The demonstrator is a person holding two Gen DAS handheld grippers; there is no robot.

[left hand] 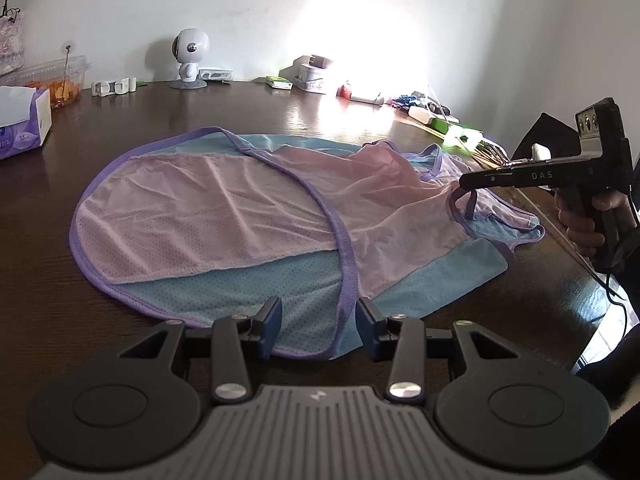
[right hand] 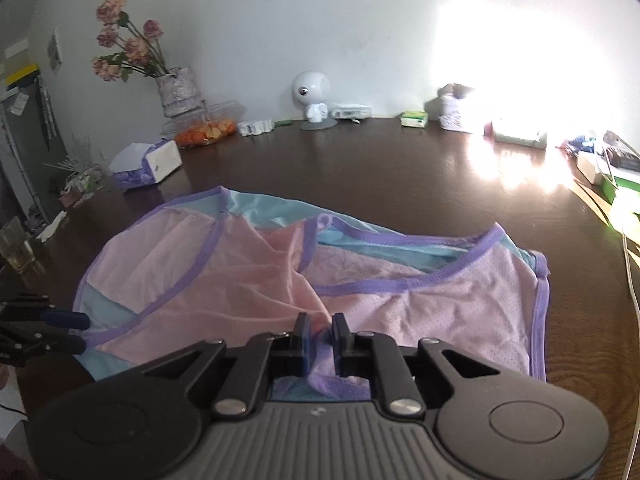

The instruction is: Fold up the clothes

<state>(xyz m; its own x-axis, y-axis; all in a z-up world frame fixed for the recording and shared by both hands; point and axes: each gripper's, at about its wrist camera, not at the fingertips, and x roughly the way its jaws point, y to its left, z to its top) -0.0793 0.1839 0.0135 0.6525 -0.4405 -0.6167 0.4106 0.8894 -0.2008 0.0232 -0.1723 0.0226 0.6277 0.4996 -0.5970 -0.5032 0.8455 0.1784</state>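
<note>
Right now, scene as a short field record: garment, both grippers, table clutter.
garment: pink, blue and purple mesh top, lying partly folded and wrinkled on the table
left gripper: open, fingers either side of the purple trim at the near hem
right gripper: shut on purple strap and pink cloth
right gripper seen from left: at the garment's far right end
clutter: tissue pack, white robot figure, flower vase

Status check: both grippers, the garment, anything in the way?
Left gripper open at the near hem. Right gripper shut on the pink-and-blue garment, purple trim pinched. Garment partly folded on the table. Tissue box clear, far left.
</note>
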